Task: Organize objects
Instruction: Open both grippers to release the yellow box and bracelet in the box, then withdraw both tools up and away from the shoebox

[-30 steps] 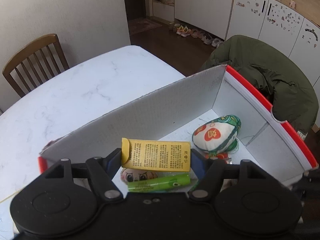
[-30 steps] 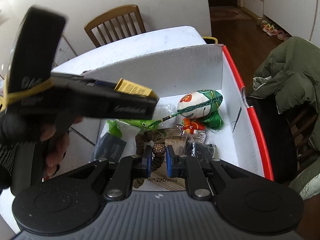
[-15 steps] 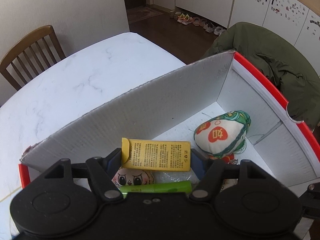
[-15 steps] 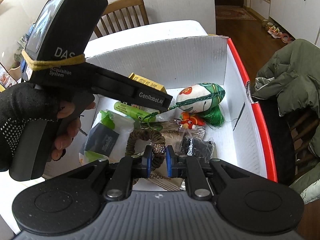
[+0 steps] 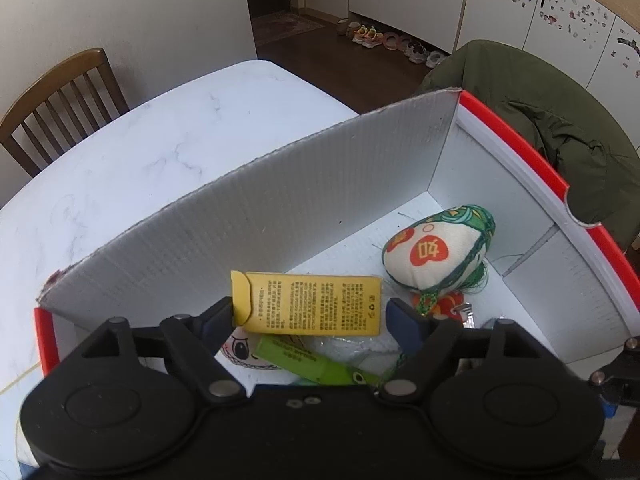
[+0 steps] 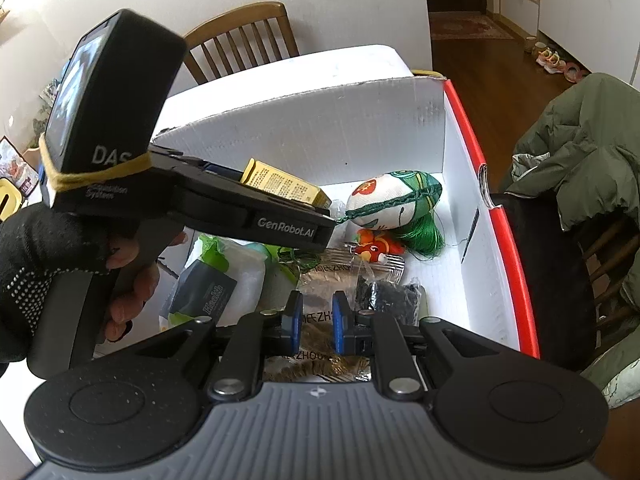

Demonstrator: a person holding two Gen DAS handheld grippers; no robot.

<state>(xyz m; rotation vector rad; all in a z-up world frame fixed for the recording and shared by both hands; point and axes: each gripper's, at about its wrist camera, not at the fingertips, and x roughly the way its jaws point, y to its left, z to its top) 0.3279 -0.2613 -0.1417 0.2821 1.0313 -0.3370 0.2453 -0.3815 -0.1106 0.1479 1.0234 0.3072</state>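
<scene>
Now the left tongs (image 5: 310, 314) hang over the white box (image 5: 256, 236) on the desk (image 5: 160, 152) with the yellow carton (image 5: 310, 304) between their pads — the left pad touches it, the right stands just off, so the grip looks spent and the carton about to drop. Best to lower it close to the clutter near the green tube (image 5: 304, 364), clear of the stuffed pouch (image 5: 436, 252), then spread wide and lift straight up. The right tongs (image 6: 316, 316) hover empty, parted a little, above a snack packet (image 6: 348, 276).
</scene>
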